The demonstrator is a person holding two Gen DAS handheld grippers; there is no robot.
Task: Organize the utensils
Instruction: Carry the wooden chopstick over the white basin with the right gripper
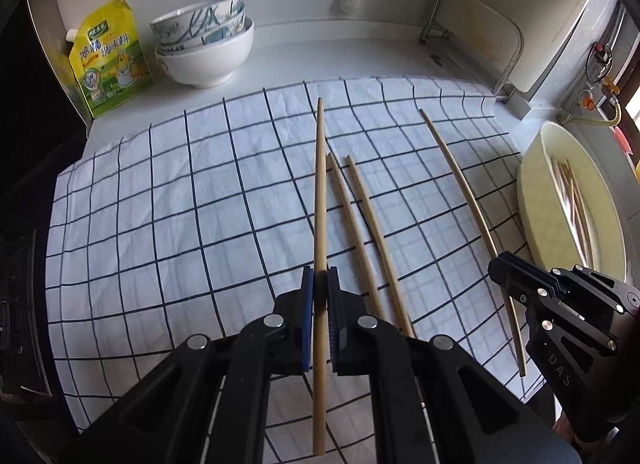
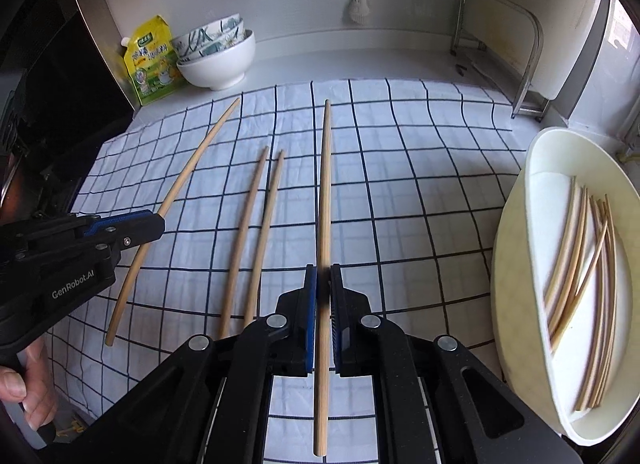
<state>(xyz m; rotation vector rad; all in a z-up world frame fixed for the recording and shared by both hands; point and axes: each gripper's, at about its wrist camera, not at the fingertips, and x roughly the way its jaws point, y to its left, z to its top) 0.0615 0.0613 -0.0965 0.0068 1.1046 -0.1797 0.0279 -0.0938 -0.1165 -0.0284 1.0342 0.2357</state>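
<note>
Chopsticks are the business on this white table (image 1: 360, 44), where a white cloth (image 1: 180, 204) with a dark grid covers the working area. The left hand-held gripper (image 1: 320, 276) is clamped on one chopstick (image 1: 320, 184), its blue pads tight on the shaft, the stick running straight ahead between the jaws with its far tip over the cloth's back rows. The right hand-held gripper (image 2: 323, 276) is likewise closed on a second chopstick (image 2: 325, 184), held the same way. Between the two held sticks, a loose pair of chopsticks (image 1: 360, 216) lies side by side on the cloth, close together but apart at the tips, clear of both sets of jaws. To the right of the cloth, at the table's edge, a pale oval dish (image 2: 516, 264) holds a bundle of further chopsticks (image 2: 580, 284) heaped lengthwise; their count is hard to make out through the lens distortion. At the back left, stacked bowls (image 1: 204, 44), patterned ones nested in a plain white one, stand off the cloth beside a yellow-and-green refill pouch (image 1: 108, 60) leaning near a dark side panel. A metal rack (image 2: 520, 64) with a white board sits at the back right corner, and a white brush (image 2: 358, 4) hangs down the rear wall. A person's hand (image 2: 28, 396) grips the left tool's handle at the lower left of the right-wrist view.
</note>
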